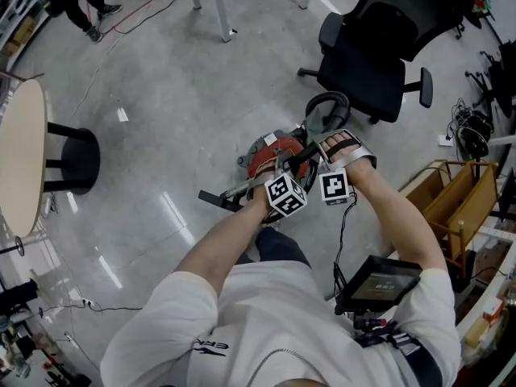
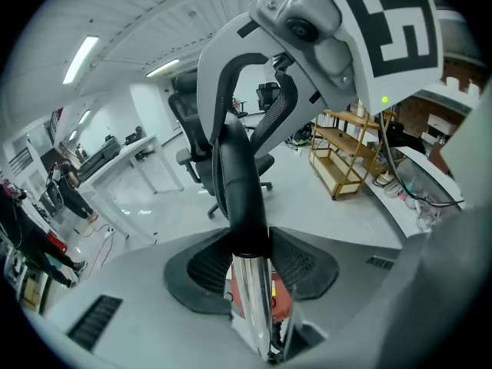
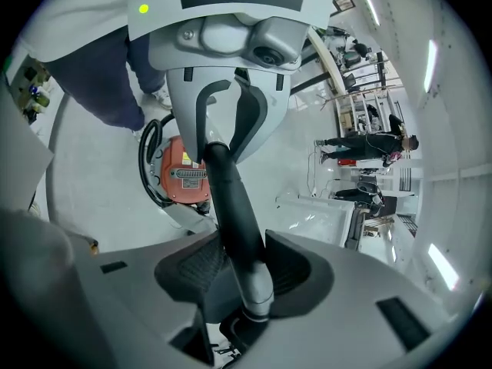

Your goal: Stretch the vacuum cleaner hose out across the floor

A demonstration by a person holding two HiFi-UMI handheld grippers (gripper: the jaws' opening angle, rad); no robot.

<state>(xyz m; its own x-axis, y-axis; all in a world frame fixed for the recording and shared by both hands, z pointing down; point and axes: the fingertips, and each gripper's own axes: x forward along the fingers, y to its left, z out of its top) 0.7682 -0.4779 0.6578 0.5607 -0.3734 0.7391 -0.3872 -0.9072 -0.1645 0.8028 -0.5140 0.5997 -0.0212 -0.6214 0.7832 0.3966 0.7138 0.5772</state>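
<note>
A red canister vacuum cleaner (image 1: pixel 270 153) stands on the grey floor just ahead of me. Its black hose (image 1: pixel 326 107) curls in a loop behind it. The chrome wand (image 1: pixel 234 190) slants down left to the floor nozzle (image 1: pixel 211 198). Both grippers meet over the canister, facing each other. My left gripper (image 2: pixel 250 260) is shut where the black wand handle (image 2: pixel 234 167) joins the chrome tube (image 2: pixel 250 306). My right gripper (image 3: pixel 246 271) is shut on the same black handle (image 3: pixel 231 206), with the red canister (image 3: pixel 184 171) below it.
A black office chair (image 1: pixel 379 47) stands close behind the hose. A round table (image 1: pixel 20 156) on a black base (image 1: pixel 76 160) is at the left. A wooden rack (image 1: pixel 451 200) and cables (image 1: pixel 472 131) are at the right. Table legs (image 1: pixel 218 6) are far ahead.
</note>
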